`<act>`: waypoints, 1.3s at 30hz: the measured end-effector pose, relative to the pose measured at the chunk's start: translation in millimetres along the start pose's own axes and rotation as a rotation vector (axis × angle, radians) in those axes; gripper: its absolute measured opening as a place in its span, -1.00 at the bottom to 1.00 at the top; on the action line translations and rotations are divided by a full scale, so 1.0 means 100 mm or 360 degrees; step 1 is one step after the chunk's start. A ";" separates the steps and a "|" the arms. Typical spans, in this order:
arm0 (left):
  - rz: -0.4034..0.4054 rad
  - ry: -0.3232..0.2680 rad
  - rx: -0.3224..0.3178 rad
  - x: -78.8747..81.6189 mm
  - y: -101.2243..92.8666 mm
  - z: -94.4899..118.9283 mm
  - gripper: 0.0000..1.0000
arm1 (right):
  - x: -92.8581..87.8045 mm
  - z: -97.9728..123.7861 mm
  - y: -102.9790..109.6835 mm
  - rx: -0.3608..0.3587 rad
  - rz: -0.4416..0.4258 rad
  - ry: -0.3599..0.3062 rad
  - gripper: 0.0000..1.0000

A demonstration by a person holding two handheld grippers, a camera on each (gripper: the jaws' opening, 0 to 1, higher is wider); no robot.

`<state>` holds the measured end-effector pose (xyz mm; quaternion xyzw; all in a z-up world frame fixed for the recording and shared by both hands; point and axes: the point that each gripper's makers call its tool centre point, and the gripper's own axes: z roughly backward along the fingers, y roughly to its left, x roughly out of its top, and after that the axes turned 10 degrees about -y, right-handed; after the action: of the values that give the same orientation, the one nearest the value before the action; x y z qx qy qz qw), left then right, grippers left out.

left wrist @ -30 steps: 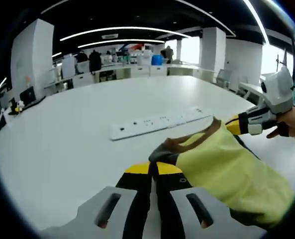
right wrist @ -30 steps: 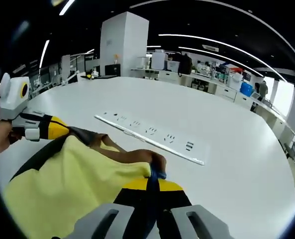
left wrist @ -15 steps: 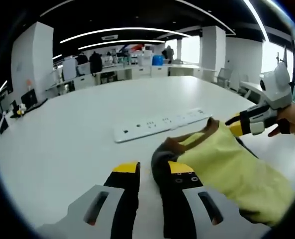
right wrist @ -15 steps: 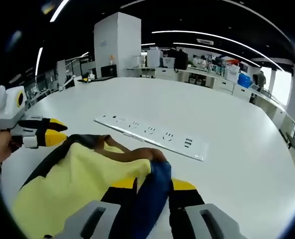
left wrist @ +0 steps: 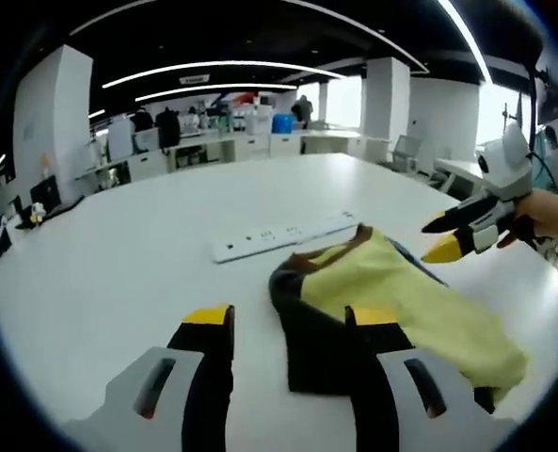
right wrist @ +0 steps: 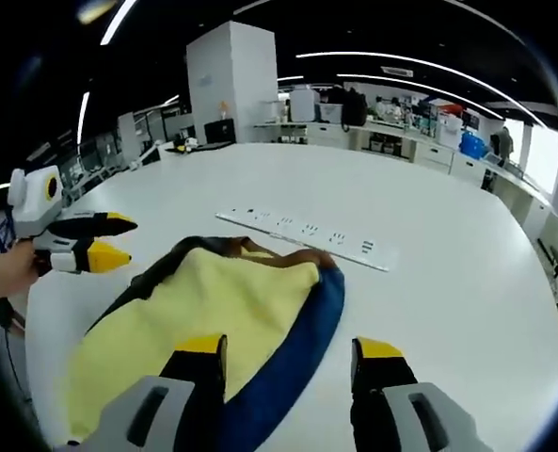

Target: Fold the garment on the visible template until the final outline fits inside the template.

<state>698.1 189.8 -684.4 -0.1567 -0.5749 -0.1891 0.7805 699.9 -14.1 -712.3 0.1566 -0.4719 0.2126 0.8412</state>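
Observation:
A yellow garment (left wrist: 391, 294) with a dark sleeve and brown collar lies folded on the white table (left wrist: 119, 273). In the left gripper view my left gripper (left wrist: 291, 320) stands open just short of the garment's dark near edge, holding nothing. My right gripper (left wrist: 440, 237) hovers open at the garment's far right side. In the right gripper view the garment (right wrist: 217, 301) shows a blue band along its right edge. My right gripper (right wrist: 289, 347) is open over its near end, and my left gripper (right wrist: 123, 240) is open beside its left edge.
A long white power strip (left wrist: 283, 234) lies on the table just beyond the garment's collar; the same power strip (right wrist: 307, 231) is in the right gripper view. A hand (left wrist: 551, 212) holds the right gripper. Desks and pillars stand far behind the table (right wrist: 467, 282).
Both grippers were shut on the garment's collar corners a second ago. They have opened, let go and drawn back. The garment now lies loose on the table.

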 end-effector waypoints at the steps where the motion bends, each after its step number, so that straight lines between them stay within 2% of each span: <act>1: 0.0000 -0.0009 -0.0022 0.01 -0.05 0.05 -0.08 | -0.01 0.03 0.03 0.0005 0.0002 -0.0002 0.01; 10: 0.0006 -0.0035 -0.0154 0.04 -0.35 0.37 -0.04 | -0.11 0.37 0.25 0.0072 0.0015 0.0014 0.03; 15: -0.0051 -0.0012 -0.0214 -0.03 -0.46 0.53 -0.03 | -0.31 0.58 0.36 0.0066 -0.0116 0.0049 0.04; 20: 0.0007 0.0010 -0.0263 -0.12 -0.57 0.66 -0.03 | -0.44 0.75 0.46 0.0064 -0.0192 0.0022 0.04; 23: -0.0017 0.0026 -0.0288 -0.18 -0.65 0.71 -0.04 | -0.55 0.81 0.48 0.0055 -0.0220 0.0038 0.03; 26: 0.0042 0.0028 -0.0297 -0.22 -0.71 0.75 -0.06 | -0.61 0.88 0.50 0.0051 -0.0247 0.0038 0.02; 33: 0.0102 0.0044 -0.0310 -0.33 -0.81 0.81 -0.14 | -0.73 0.98 0.63 0.0139 -0.0317 0.0024 -0.03; 39: 0.0189 0.0066 -0.0313 -0.45 -0.91 0.86 -0.22 | -0.86 1.01 0.78 0.0210 -0.0299 0.0044 -0.07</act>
<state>571.1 154.9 -700.4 -0.2625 -0.5269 -0.2012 0.7829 547.1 -12.4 -730.6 0.2522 -0.4285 0.1653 0.8517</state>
